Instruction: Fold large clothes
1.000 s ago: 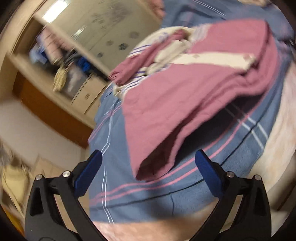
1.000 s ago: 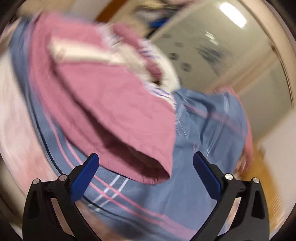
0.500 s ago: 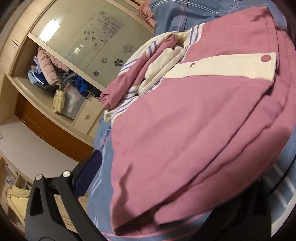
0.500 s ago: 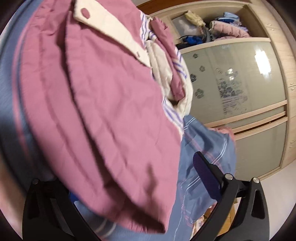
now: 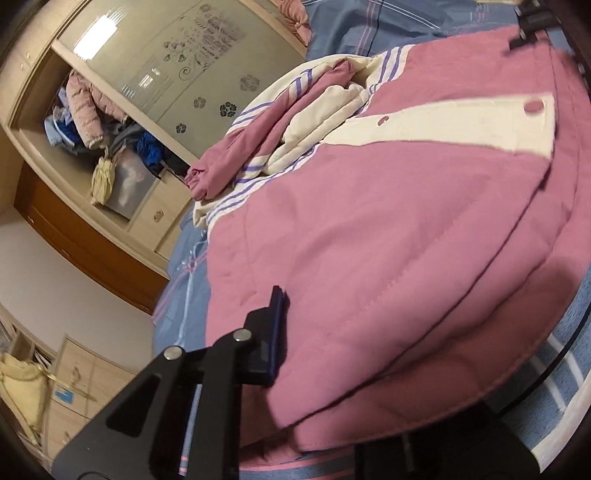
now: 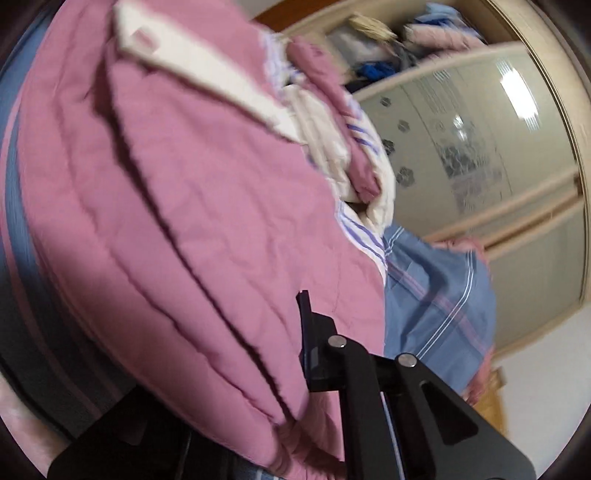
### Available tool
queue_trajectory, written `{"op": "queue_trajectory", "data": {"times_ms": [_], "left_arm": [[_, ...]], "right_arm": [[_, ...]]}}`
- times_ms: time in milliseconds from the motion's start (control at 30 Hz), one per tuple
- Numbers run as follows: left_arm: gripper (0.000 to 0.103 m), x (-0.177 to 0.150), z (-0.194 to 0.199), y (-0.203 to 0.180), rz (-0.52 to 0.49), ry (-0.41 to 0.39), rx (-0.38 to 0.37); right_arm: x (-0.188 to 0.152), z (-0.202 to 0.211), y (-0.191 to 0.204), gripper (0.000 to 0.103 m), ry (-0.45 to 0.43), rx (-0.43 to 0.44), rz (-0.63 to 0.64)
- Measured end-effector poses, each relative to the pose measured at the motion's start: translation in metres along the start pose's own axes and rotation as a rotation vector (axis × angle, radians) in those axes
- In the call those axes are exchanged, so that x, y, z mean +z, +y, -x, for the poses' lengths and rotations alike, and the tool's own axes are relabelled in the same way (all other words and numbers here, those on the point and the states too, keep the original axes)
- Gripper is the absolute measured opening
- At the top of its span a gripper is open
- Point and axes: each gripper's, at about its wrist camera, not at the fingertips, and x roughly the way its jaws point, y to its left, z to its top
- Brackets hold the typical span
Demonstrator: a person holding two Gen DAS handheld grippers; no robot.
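Note:
A pink quilted jacket [image 5: 369, 229] with a cream button placket [image 5: 454, 125] and cream striped collar lies folded in layers on a blue striped bedsheet [image 5: 369, 29]. My left gripper [image 5: 295, 354] is shut on the jacket's near hem corner; one blue-padded finger [image 5: 275, 332] lies on top, the other is hidden under the cloth. My right gripper [image 6: 280, 350] is shut on the other hem corner of the jacket [image 6: 184, 206]; one finger [image 6: 308, 332] shows on top, the other is hidden beneath.
A wardrobe with frosted sliding doors [image 5: 192, 59] and an open shelf stuffed with clothes [image 5: 96, 122] stands beyond the bed. It also shows in the right wrist view [image 6: 480, 140]. The bedsheet [image 6: 436, 295] hangs over the bed edge.
Both grippers have moved forward onto the jacket's near hem and closed on it, going from wide open to shut on its two corners.

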Motion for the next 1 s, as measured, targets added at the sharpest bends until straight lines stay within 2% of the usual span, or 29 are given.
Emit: {"op": "queue_trajectory", "data": {"times_ms": [100, 167, 233, 367, 400, 533, 600, 667, 733, 767, 800, 833, 867, 900, 933, 967, 1000], "left_arm": [[0.013, 0.009, 0.007, 0.006, -0.062, -0.028, 0.058], [0.012, 0.021, 0.009, 0.022, -0.079, -0.044, 0.071], [0.012, 0.035, 0.011, 0.040, -0.103, -0.066, 0.096], [0.016, 0.083, -0.009, 0.091, -0.242, -0.100, 0.244], [0.017, 0.094, -0.018, 0.104, -0.262, -0.106, 0.260], [0.019, 0.150, -0.080, 0.166, -0.311, -0.081, 0.320], [0.019, 0.178, -0.140, 0.188, -0.333, -0.013, 0.344], [0.019, 0.195, -0.197, 0.198, -0.295, 0.066, 0.320], [0.024, 0.200, -0.245, 0.192, -0.284, 0.143, 0.295], [0.036, 0.200, -0.274, 0.184, -0.271, 0.201, 0.279], [0.050, 0.198, -0.292, 0.176, -0.250, 0.237, 0.268], [0.059, 0.196, -0.304, 0.168, -0.236, 0.255, 0.270], [0.073, 0.194, -0.311, 0.162, -0.237, 0.258, 0.283], [0.081, 0.192, -0.315, 0.156, -0.251, 0.240, 0.314], [0.086, 0.193, -0.314, 0.157, -0.241, 0.219, 0.348], [0.096, 0.196, -0.311, 0.166, -0.196, 0.207, 0.371], [0.101, 0.198, -0.308, 0.177, -0.148, 0.203, 0.378]], "right_arm": [[0.008, 0.003, -0.012, 0.007, -0.029, -0.033, 0.045], [0.017, 0.003, -0.030, 0.007, -0.051, 0.002, 0.086], [0.031, -0.003, -0.058, 0.007, -0.052, 0.018, 0.111], [0.070, -0.022, -0.133, 0.008, -0.069, -0.049, 0.106], [0.080, -0.030, -0.149, 0.008, -0.068, -0.067, 0.109], [0.131, -0.099, -0.218, 0.009, -0.003, -0.117, 0.113], [0.156, -0.148, -0.244, 0.010, 0.050, -0.120, 0.085], [0.174, -0.201, -0.258, 0.013, 0.110, -0.099, 0.012], [0.182, -0.248, -0.256, 0.016, 0.174, -0.072, -0.060], [0.182, -0.274, -0.244, 0.031, 0.221, -0.088, -0.049], [0.181, -0.287, -0.233, 0.042, 0.247, -0.123, -0.013], [0.177, -0.299, -0.216, 0.065, 0.248, -0.204, 0.057], [0.174, -0.304, -0.207, 0.083, 0.238, -0.259, 0.095], [0.169, -0.308, -0.198, 0.089, 0.221, -0.330, 0.131], [0.168, -0.309, -0.198, 0.097, 0.216, -0.363, 0.124], [0.167, -0.308, -0.206, 0.102, 0.221, -0.387, 0.083], [0.165, -0.305, -0.215, 0.102, 0.231, -0.387, 0.048]]}}
